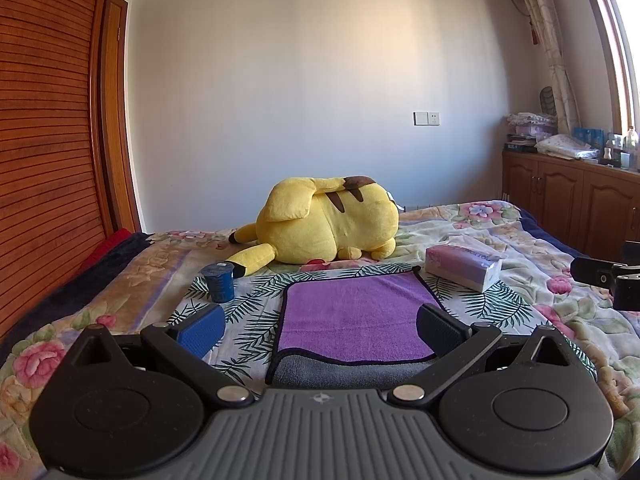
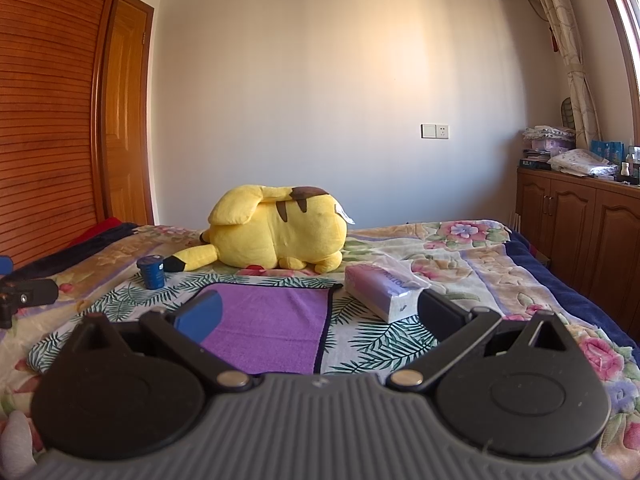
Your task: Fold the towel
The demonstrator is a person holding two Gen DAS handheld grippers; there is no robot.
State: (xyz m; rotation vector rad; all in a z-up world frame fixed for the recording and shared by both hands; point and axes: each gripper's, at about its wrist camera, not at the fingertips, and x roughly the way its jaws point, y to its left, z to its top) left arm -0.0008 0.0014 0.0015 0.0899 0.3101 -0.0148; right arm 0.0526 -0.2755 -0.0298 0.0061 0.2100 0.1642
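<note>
towel [image 1: 352, 316] lies flat; both grippers' fingers [image 1: 202, 330] spread, empty.

Low wrist views (side by side) toward towel [image 1: 352, 316]

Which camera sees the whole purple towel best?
The left wrist view: the towel lies almost whole between the open left tool, grey underside showing at its near edge. In the right wrist view, the right tool hides its left and near parts.
</note>
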